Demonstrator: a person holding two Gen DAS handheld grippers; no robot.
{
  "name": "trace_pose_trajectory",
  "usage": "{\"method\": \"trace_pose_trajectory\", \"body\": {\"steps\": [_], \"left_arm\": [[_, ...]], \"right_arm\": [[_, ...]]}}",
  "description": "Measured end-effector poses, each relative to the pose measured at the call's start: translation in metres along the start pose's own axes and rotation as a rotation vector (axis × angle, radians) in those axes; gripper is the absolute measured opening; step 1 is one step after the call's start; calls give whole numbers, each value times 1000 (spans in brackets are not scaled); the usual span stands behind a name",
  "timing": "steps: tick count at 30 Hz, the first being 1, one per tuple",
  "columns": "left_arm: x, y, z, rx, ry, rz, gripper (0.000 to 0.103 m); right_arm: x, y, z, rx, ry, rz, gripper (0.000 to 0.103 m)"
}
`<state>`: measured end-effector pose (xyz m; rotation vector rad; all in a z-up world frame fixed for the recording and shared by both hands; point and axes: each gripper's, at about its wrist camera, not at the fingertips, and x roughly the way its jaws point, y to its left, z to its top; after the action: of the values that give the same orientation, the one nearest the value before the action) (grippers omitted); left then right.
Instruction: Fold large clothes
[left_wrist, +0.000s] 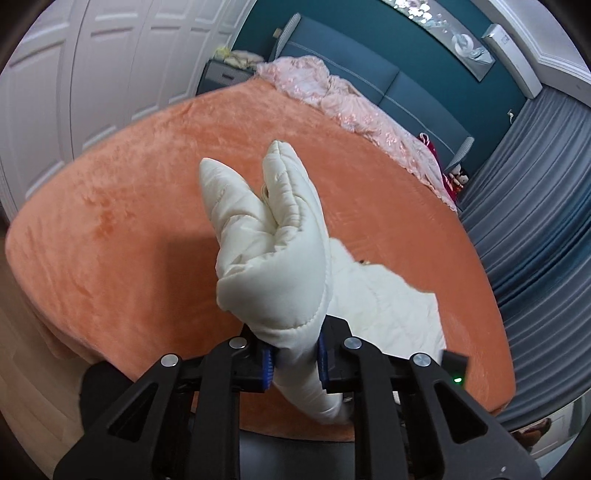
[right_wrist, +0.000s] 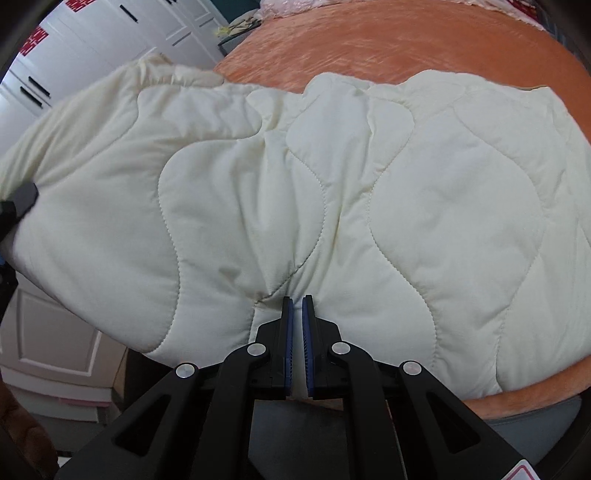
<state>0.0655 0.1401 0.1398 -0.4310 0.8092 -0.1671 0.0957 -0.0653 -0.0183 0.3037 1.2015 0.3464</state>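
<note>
A cream quilted jacket (right_wrist: 406, 203) lies spread over the near side of a bed with an orange blanket (right_wrist: 369, 48). My right gripper (right_wrist: 297, 306) is shut on the jacket's near edge, and creases run out from the fingertips. In the left wrist view my left gripper (left_wrist: 295, 354) is shut on a thick bunched fold of the same jacket (left_wrist: 273, 258), which stands up above the blue pads, off the blanket (left_wrist: 129, 240). The rest of the jacket trails down to the right behind that fold. A black piece at the left edge of the right wrist view (right_wrist: 22, 199) touches the jacket's raised end.
Crumpled pink bedding (left_wrist: 332, 92) lies along the blue headboard (left_wrist: 369, 70) at the far side of the bed. White wardrobe doors (left_wrist: 92, 74) stand to the left and grey curtains (left_wrist: 535, 221) to the right. Wooden floor (left_wrist: 33, 369) shows at the bed's near left corner.
</note>
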Motion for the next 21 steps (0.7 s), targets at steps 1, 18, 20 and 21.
{"method": "trace_pose_trajectory", "body": {"steps": [1,18,20,21], "left_arm": [[-5,-5,2,19,-11,4,16],[45,-131,-51,350,123,-87,16],[60,-143,-64,383,160,-87,16],[68,-147,-72,398,185,-87,16]], "right_arm": [[6,9,-1,-19,12,21,6],[-76,-90,-16,164,-88,-31,10],[-90,-104,-19,175,-114,-73,10],[-96,-106,-20,173,-124,-91,10]]}}
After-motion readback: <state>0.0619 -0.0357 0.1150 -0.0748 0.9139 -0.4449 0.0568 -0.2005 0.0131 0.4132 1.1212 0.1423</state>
